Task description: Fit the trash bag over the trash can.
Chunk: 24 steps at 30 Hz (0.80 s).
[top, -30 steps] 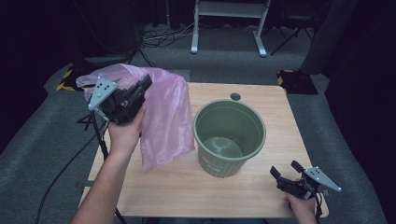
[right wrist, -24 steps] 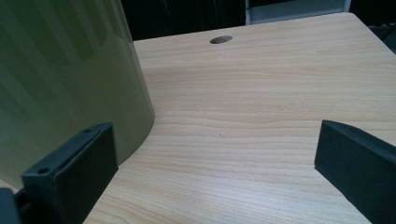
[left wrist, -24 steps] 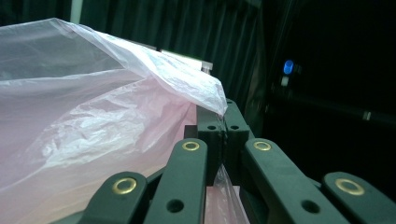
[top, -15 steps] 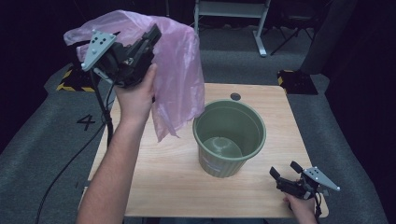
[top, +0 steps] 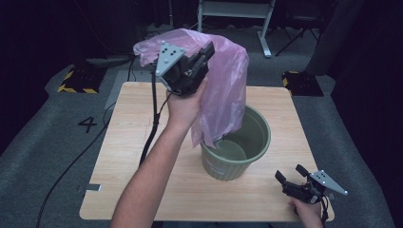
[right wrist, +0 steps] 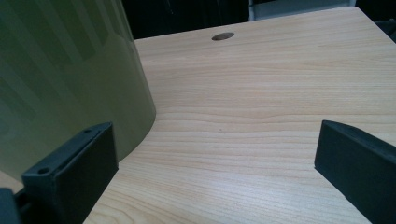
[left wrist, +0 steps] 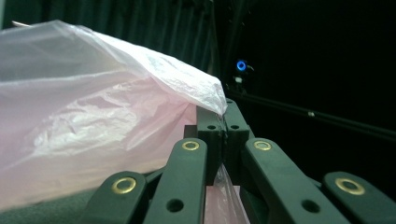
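You hold the pink bag (top: 223, 90) high over the green bin (top: 236, 147) with your left gripper (top: 202, 59), jaws pinching its edge so its tail hangs inside, while your right gripper (top: 291, 175) rests spread-jawed on the table (top: 128, 142) near the bin's right side.

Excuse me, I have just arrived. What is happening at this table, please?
A person works with two tongs at a wooden table. The left tongs are shut on a pink bag and hold it in the air, so that its lower end hangs into the open green bin. The right tongs are open and low near the table's front right corner, beside the bin, gripping nothing.
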Tool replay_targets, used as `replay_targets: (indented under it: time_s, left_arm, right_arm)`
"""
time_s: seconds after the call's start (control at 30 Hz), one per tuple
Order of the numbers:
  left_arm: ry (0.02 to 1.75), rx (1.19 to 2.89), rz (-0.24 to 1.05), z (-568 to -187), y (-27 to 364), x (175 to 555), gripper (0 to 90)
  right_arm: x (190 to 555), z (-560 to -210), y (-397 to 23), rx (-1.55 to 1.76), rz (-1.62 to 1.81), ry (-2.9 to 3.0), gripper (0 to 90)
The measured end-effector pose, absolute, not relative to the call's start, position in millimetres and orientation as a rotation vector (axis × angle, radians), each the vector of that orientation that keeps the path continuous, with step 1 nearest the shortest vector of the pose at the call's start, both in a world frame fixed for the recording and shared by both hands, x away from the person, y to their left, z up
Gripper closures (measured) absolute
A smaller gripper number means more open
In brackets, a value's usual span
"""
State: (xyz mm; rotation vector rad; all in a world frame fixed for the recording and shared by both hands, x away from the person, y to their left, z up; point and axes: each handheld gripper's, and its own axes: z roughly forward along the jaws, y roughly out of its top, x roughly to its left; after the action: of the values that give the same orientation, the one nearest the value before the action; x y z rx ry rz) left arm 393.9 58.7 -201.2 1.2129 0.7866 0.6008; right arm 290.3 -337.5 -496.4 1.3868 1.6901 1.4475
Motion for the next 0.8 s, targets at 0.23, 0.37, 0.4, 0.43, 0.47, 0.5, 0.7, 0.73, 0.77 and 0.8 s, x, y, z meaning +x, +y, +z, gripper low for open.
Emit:
replay_targets:
  time_s: [0.23,0.37,0.4,0.43,0.47,0.5,0.7,0.73,0.77,0.8]
  left_arm:
    - [0.762,1.261,0.573,-220,28,397,89.1]
    - [0.747,1.324,0.575,-238,16,394,89.0]
    - [0.748,1.342,0.564,-244,14,393,89.0]
    - [0.751,1.359,0.556,-250,13,392,89.0]
    - [0.752,1.381,0.547,-256,12,391,89.0]
    - [0.752,1.404,0.538,-261,12,390,88.9]
    - [0.755,1.532,0.485,-286,16,378,88.5]
    - [0.759,1.56,0.486,-290,18,375,88.4]
    - [0.757,1.57,0.486,-293,19,373,88.3]
    - [0.756,1.581,0.467,-295,20,372,88.3]
  right_arm:
    - [289,-496,-340,1.395,1.451,1.683,0.0]
    - [289,-496,-341,1.387,1.454,1.683,0.0]
    - [289,-496,-341,1.386,1.454,1.681,0.0]
    - [288,-496,-341,1.386,1.455,1.681,0.0]
    - [289,-496,-341,1.386,1.455,1.683,0.0]
    - [289,-496,-341,1.385,1.454,1.683,0.0]
    - [288,-495,-339,1.383,1.457,1.681,0.0]
    - [288,-495,-339,1.382,1.458,1.68,0.0]
    - [288,-495,-339,1.379,1.456,1.681,0.0]
    - [288,-495,-338,1.378,1.457,1.682,0.0]
